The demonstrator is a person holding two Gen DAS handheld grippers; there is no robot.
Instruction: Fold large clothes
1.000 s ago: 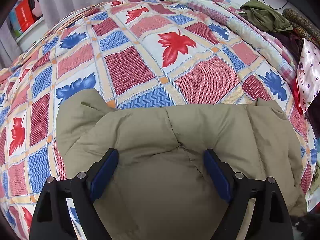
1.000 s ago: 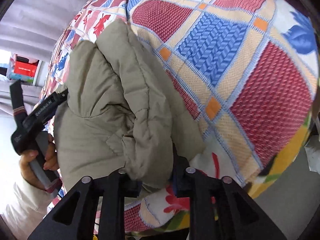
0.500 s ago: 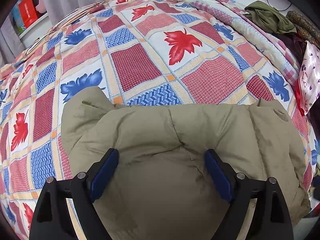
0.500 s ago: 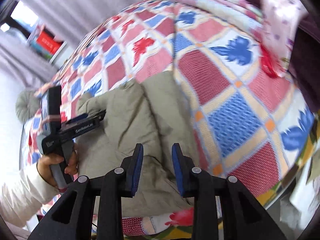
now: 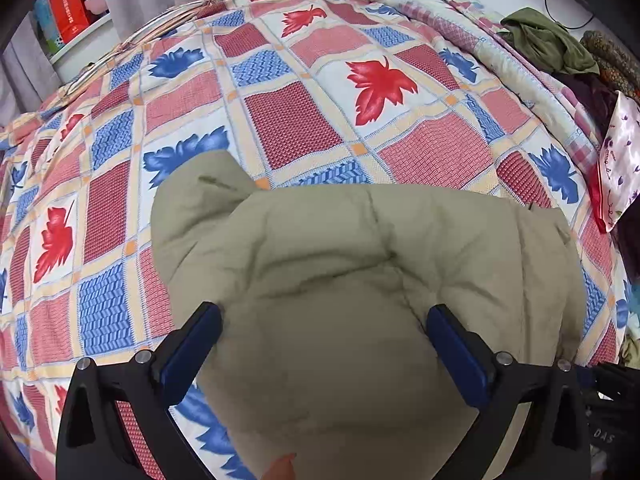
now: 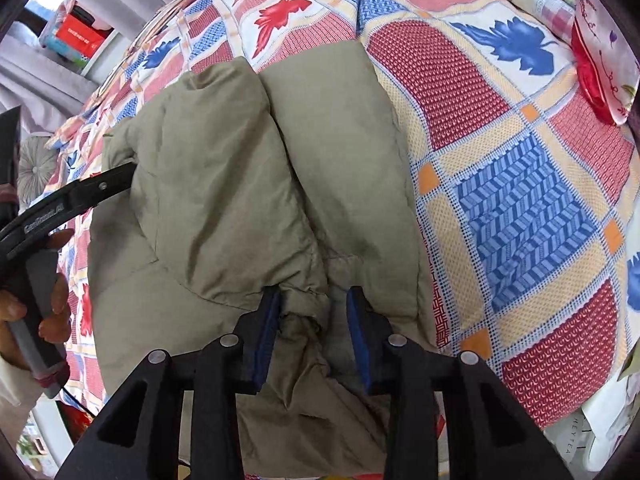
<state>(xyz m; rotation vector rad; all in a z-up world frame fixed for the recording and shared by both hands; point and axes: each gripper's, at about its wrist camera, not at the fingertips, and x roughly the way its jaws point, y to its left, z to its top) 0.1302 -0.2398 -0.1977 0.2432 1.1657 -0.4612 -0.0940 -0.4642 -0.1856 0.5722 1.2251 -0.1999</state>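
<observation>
An olive padded jacket [image 5: 360, 264] lies folded on the patchwork bed cover [image 5: 304, 128], near the front edge of the bed. My left gripper [image 5: 324, 316] hovers over the jacket's near half, its jaws opening wide, with the pads clear of the cloth. In the right wrist view the jacket [image 6: 224, 168] shows two thick folds side by side. My right gripper [image 6: 313, 300] sits low over its near end. Its jaws are opening around a small ridge of the cloth, with a gap at the right pad. A hand [image 6: 48, 312] holds the left gripper's handle at the left.
A rolled quilt [image 5: 420, 8], a green garment [image 5: 548, 40] and a floral satin pillow [image 5: 620, 160] lie along the bed's far right side. A shelf with a red box [image 5: 68, 8] stands behind the bed. The bed's edge [image 6: 560, 412] drops off at the lower right.
My right gripper has let go of the jacket fold it was pinching, rolled, and swung over the jacket's near end. My left gripper's jaws have spread wider and it has drawn back a little.
</observation>
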